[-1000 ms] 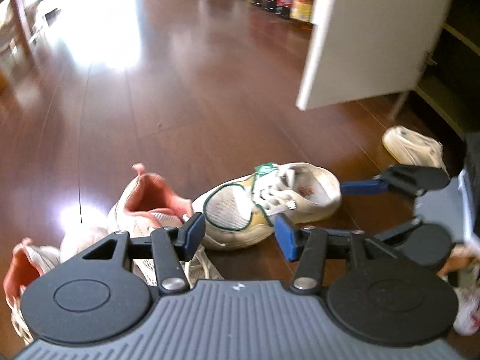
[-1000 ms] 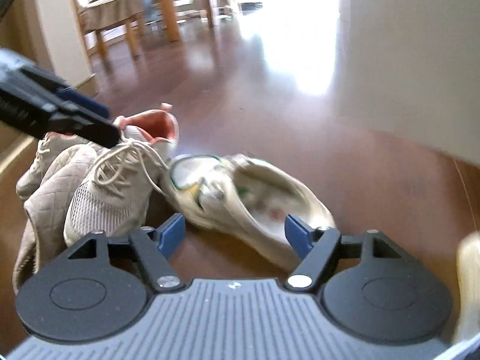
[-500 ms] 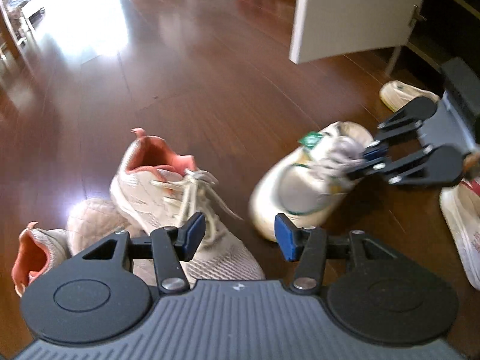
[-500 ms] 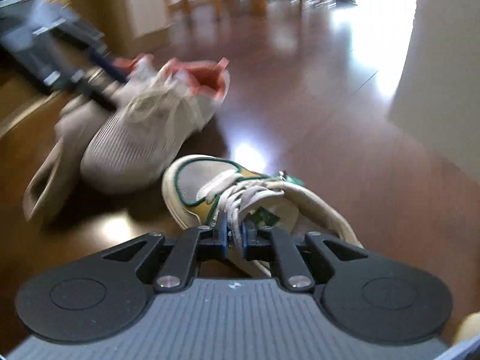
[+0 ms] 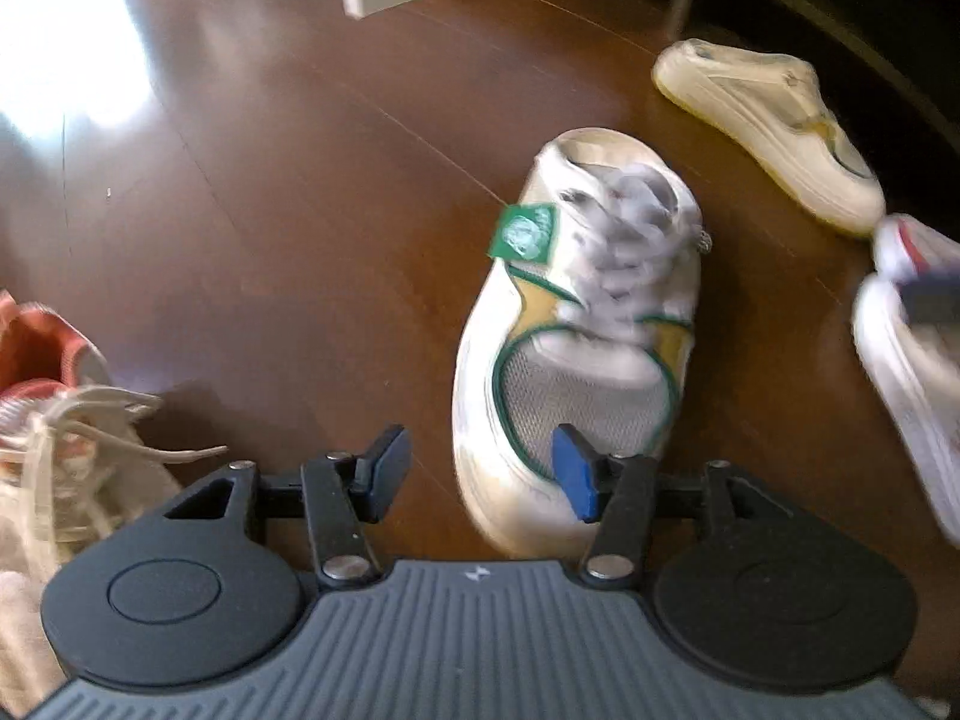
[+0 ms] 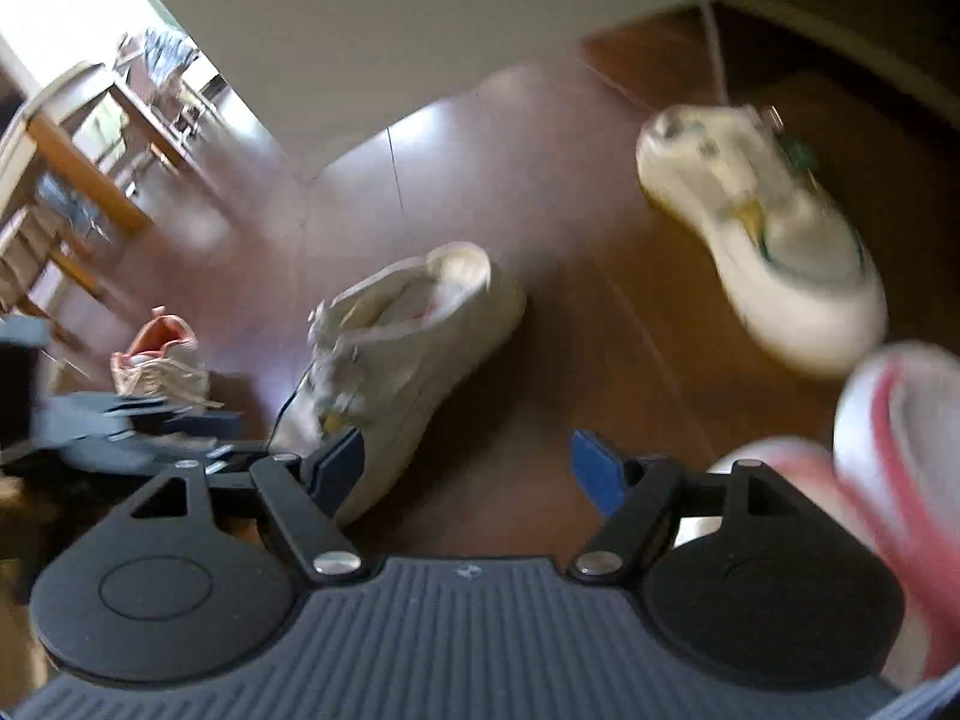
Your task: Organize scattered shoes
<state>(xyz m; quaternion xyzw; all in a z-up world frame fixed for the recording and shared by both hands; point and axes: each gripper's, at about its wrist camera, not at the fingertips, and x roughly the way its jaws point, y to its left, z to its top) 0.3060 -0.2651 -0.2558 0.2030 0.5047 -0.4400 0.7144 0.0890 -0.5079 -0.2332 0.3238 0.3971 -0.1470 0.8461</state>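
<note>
Wooden floor (image 5: pixel 270 192): dark brown boards, seen beneath both hand-held grippers, with all the shoes lying on it.

White cabinet door (image 6: pixel 420 30): seen far ahead of the right hand-held gripper, its lower edge above the floor.

White sneaker with green trim (image 5: pixel 576 348): laid upright just ahead of the left hand-held gripper (image 5: pixel 480 468), toe toward it; the toe is overlapped by the right blue pad, though contact cannot be told. The same shoe (image 6: pixel 396 372) is seen ahead-left of the right hand-held gripper (image 6: pixel 474 468).

Matching white sneaker (image 6: pixel 762 240): placed ahead-right of the right hand-held gripper, well apart, blurred.

Pink-lined beige sneaker (image 5: pixel 54 420): located left of the left hand-held gripper, laces loose.

White and pink shoe (image 6: pixel 888 468): located close at the right of the right hand-held gripper.

Left hand-held gripper: jaws held partly apart, nothing clamped.

Right hand-held gripper: jaws opening, only bare floor between them.
</note>
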